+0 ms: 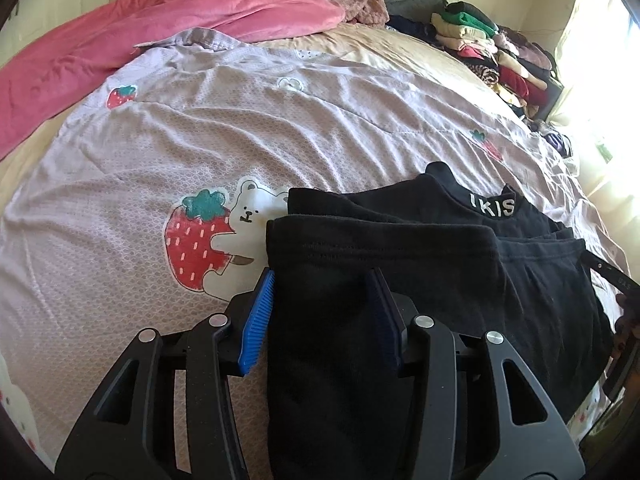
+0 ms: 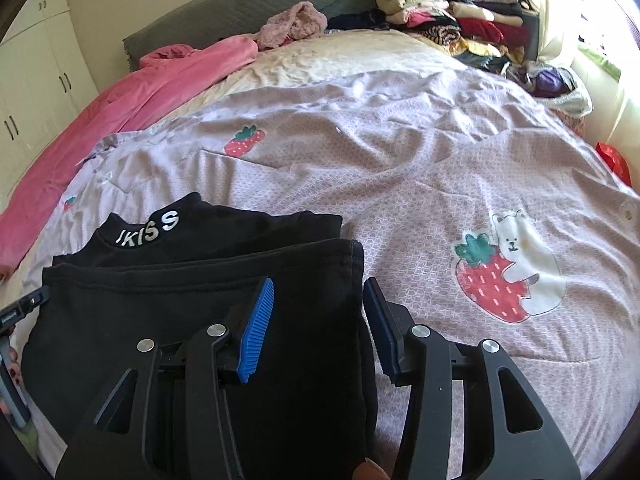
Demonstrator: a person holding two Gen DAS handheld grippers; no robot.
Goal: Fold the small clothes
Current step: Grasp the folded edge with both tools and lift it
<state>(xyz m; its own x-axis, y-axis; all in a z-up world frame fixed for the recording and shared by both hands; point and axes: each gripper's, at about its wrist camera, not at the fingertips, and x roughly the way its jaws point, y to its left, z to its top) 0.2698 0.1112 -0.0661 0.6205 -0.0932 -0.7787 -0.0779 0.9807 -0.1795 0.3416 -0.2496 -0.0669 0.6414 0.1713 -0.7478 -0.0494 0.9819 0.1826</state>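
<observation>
Lilac strawberry-print quilt [image 1: 200, 152] covers the bed, pink blanket [image 1: 120, 28] at its far left, stacked clothes [image 2: 452, 20] at the far right corner. Black folded top [image 1: 420, 264] lies on the quilt's near edge, collar away from me. My left gripper [image 1: 324, 316] and right gripper [image 2: 320, 320] both straddle its side edges, jaws apart, not clamped.

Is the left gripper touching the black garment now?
Touching. In the left wrist view, the left gripper has its fingers spread around a fold of the black garment, and the cloth lies against the blue pads.
</observation>
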